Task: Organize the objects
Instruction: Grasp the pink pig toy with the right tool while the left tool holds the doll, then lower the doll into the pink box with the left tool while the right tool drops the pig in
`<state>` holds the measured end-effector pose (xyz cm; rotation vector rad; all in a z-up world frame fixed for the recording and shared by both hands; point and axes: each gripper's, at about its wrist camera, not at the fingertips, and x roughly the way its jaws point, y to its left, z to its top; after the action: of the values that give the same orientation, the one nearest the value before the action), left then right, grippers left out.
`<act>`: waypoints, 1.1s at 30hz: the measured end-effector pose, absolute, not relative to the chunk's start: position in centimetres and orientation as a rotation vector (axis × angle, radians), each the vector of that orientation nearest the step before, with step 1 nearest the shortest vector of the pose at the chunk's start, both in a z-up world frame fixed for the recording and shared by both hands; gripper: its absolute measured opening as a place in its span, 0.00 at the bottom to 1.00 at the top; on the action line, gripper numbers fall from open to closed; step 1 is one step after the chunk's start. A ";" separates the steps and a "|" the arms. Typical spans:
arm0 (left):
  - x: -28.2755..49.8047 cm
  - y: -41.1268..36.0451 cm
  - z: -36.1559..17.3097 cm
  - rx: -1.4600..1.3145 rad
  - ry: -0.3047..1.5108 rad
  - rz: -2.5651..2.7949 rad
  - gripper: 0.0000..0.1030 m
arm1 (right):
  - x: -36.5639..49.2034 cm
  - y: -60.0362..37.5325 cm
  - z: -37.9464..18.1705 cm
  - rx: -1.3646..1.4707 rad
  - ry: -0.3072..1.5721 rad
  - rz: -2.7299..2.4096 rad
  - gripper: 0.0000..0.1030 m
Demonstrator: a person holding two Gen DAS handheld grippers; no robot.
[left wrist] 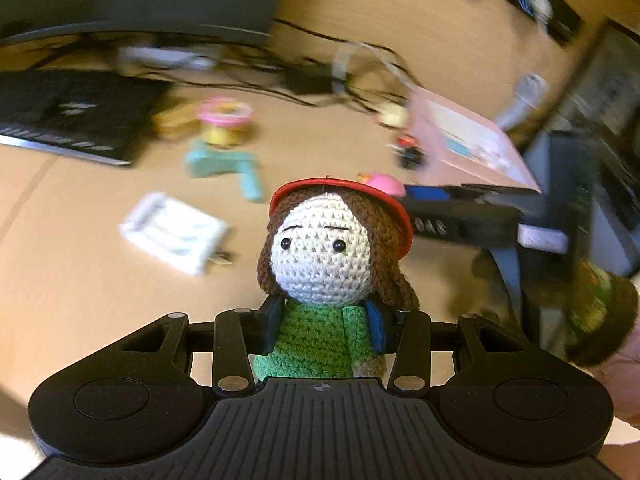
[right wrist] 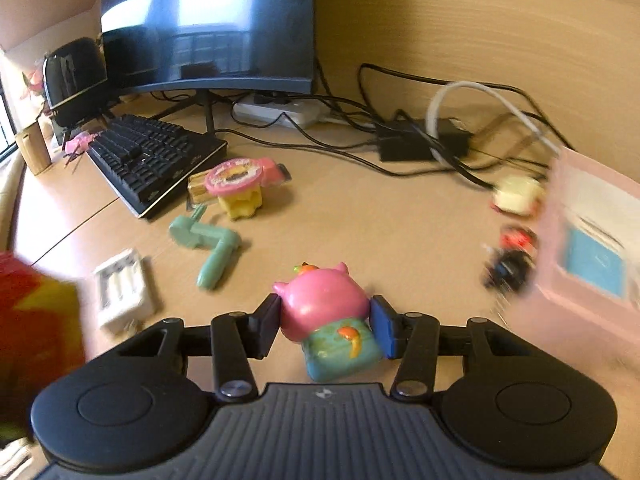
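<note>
Desk (right wrist: 400, 220): crochet doll (left wrist: 320, 264) left cam only, pig toy (right wrist: 324, 312) right.

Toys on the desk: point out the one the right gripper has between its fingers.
The pink pig figure with the teal body, between the right gripper pads. The mint crank toy and pink-and-yellow toy lie untouched farther back.

Both cameras sit just behind their own gripper fingers, looking forward and steeply down onto a wooden desk (right wrist: 400, 220) from close above. The left view faces toward the desk's back wall, blurred; the right view faces the same way, sharper, taking in a monitor (right wrist: 208, 24) and keyboard (right wrist: 152, 156). Both share the green toy handle (left wrist: 224, 164) (right wrist: 208, 244), white charger (left wrist: 176, 232) (right wrist: 122, 288) and pink box (left wrist: 468, 140) (right wrist: 592, 248)
</note>
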<state>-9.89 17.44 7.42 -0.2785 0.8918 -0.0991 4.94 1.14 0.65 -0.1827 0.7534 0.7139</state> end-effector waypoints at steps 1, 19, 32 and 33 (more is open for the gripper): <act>-9.5 16.5 7.2 -0.266 0.906 -0.138 0.45 | 3.9 -0.3 1.0 -0.176 0.758 0.695 0.47; 2.8 1.6 9.1 -0.063 0.871 -0.625 0.45 | -5.3 -19.1 6.9 0.043 0.704 0.132 0.47; 20.9 -6.8 8.2 -0.036 0.854 -0.409 0.47 | -5.4 -21.0 5.8 0.075 0.719 0.151 0.47; 21.5 -7.5 7.1 -0.023 0.877 -0.393 0.47 | -5.4 -20.9 5.5 0.062 0.722 0.155 0.47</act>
<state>21.50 -7.50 7.12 -0.0230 0.8768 -0.3935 -5.41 -20.94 5.54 0.0620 0.7216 0.1553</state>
